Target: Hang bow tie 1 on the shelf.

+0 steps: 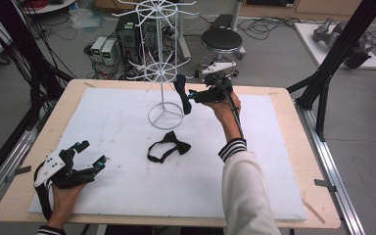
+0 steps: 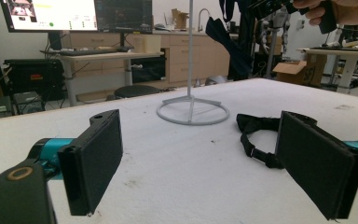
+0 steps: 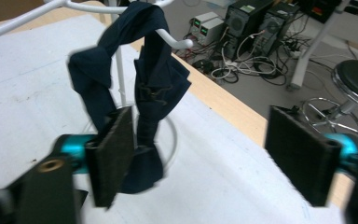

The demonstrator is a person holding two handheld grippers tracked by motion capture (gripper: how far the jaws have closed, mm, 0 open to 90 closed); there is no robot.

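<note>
Now, work: the person is hanging bow ties on the rack [image 1: 165,73]
Navy tie [image 3: 144,88]: hanging over a white hook [image 3: 175,41] at upper centre of the right gripper view; it is soft, light and floppy, probably best pinched at the knot
Right claw [image 3: 209,154]: standing wide, holding nothing, the tie dangling just behind its left pad
Black tie [image 1: 169,146]: lying mid-frame on the white mat [image 1: 127,186]
Left claw [image 1: 92,152]: resting wide and empty at lower left of the high view
</note>
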